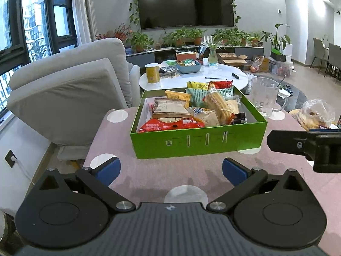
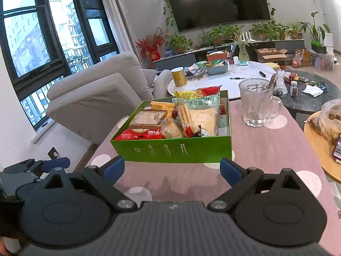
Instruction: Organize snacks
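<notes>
The snacks (image 1: pixel 187 111) already fill the green box (image 1: pixel 198 143) at mid-table; none lie loose. Both grippers, left (image 1: pixel 170 169) and right (image 2: pixel 172 169), hover spread and empty near the front edge.

Print on the snack packets (image 1: pixel 170 125) in the green box (image 1: pixel 198 145) is too small to read, and the lower packets are hidden under the upper ones. In the right wrist view, the phone (image 2: pixel 337 147) and the bagged food (image 2: pixel 330 117) at the counter's right are cut off by the picture's edge. The left gripper (image 2: pixel 56 163) shows only partly there.
</notes>
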### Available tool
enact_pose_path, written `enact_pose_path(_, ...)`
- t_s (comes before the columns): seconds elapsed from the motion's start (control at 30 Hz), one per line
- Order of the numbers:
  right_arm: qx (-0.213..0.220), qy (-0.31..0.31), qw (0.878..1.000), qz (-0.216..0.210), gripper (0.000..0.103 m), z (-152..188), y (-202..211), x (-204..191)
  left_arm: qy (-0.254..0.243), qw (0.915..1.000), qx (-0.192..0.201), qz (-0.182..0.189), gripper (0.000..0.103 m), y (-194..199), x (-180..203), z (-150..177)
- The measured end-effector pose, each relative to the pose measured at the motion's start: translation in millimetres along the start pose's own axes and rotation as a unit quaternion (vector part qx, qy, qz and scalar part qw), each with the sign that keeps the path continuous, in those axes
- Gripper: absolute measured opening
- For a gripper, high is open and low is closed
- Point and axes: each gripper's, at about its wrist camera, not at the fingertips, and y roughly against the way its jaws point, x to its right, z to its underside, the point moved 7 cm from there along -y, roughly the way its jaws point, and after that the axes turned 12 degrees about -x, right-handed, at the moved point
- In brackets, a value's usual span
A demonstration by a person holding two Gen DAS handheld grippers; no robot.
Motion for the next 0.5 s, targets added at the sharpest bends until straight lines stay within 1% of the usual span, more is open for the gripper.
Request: enact_pose_path(0.5, -0.002, 0.009, 1.0, 0.003, 0.082, 6.6, 1.6, -7.2, 0.006, 0.9999, 0.005, -0.007, 0.102, 5.6, -2.9, 5.3)
